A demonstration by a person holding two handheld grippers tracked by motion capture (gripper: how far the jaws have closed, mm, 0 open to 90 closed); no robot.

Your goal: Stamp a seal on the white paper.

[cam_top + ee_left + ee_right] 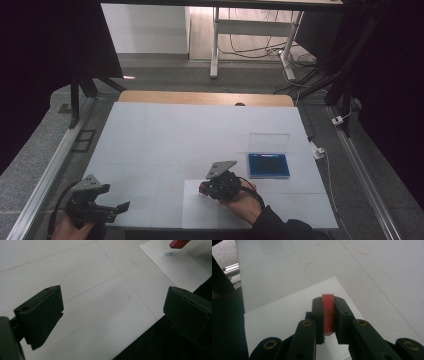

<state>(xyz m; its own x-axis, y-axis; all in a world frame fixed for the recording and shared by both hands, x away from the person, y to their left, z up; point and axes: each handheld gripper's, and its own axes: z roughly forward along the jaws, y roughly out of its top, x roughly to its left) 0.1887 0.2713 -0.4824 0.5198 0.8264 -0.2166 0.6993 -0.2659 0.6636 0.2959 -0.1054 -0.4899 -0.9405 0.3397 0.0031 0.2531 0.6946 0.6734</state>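
Note:
My right gripper (pixel 203 189) (pixel 328 322) is shut on a small red block (pixel 328 305), which stands upright between the pads. It hovers low over a white sheet of paper (pixel 197 212) (pixel 284 315) near the table's front edge. The same red block (pixel 178 243) appears at the top right of the left gripper view, above a small printed rectangle (pixel 170 254) on the sheet (pixel 180 270). My left gripper (pixel 114 198) (pixel 112 312) rests at the front left corner with its jaws wide apart and nothing between them.
A shallow blue box (pixel 268 165) with a clear lid (pixel 269 142) standing upright sits to the right of the right hand. The white tabletop (pixel 190 130) carries faint red marks (pixel 362 252). Metal rails (pixel 50 170) run along both sides; the front edge is close to the left gripper.

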